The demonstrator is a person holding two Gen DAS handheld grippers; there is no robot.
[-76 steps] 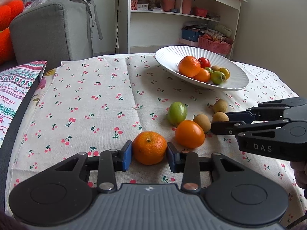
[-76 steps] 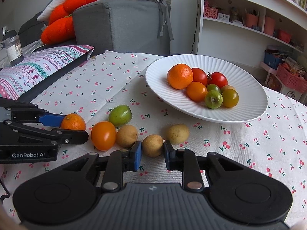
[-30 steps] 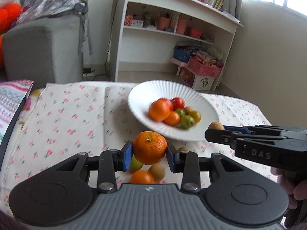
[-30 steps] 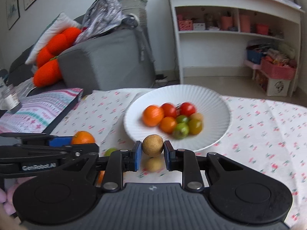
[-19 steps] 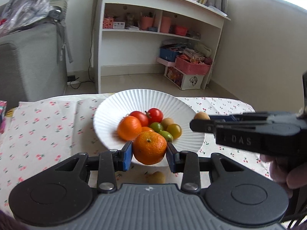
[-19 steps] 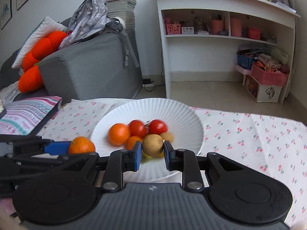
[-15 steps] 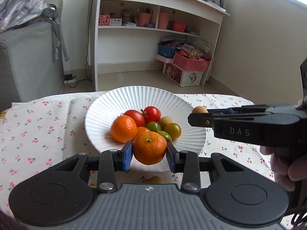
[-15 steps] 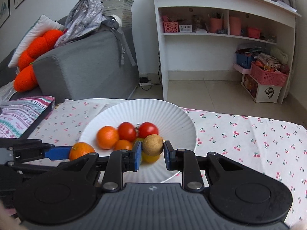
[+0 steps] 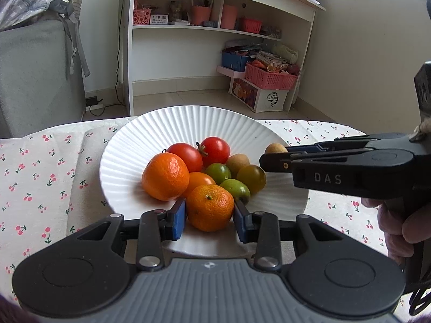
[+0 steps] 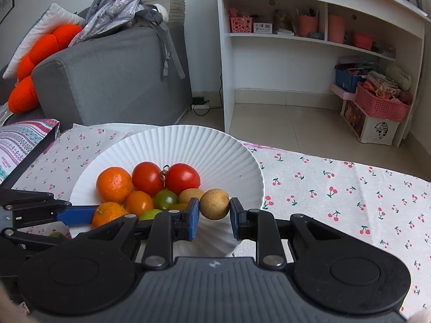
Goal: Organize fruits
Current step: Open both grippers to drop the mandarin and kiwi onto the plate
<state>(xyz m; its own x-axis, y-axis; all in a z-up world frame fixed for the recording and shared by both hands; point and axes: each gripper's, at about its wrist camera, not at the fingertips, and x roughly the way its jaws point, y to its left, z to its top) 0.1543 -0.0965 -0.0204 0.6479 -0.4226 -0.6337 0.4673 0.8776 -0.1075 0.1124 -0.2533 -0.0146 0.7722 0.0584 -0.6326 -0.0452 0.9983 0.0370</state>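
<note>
My left gripper [image 9: 209, 216] is shut on an orange mandarin [image 9: 210, 206] and holds it over the near rim of the white ribbed plate [image 9: 186, 123]. The plate holds another mandarin [image 9: 165, 176], two red tomatoes [image 9: 215, 150], green fruits [image 9: 218, 172] and a brown one. My right gripper [image 10: 214, 216] is shut on a small brown round fruit [image 10: 214, 204], held over the plate's right side [image 10: 237, 167]. In the left wrist view that gripper [image 9: 272, 158] comes in from the right. In the right wrist view the left gripper's mandarin [image 10: 107, 213] shows at the left.
The table wears a white cloth with cherry print [image 10: 336, 188]. A grey sofa [image 10: 113, 75] with orange cushions stands behind on the left, a white shelf unit [image 9: 215, 40] behind the table, and a pink basket [image 9: 269, 76] on the floor. A green fruit [image 10: 55, 234] lies on the cloth.
Both grippers have carried their fruits from the cloth up and forward to the plate. In the last half second both have come closer and lower over the plate.
</note>
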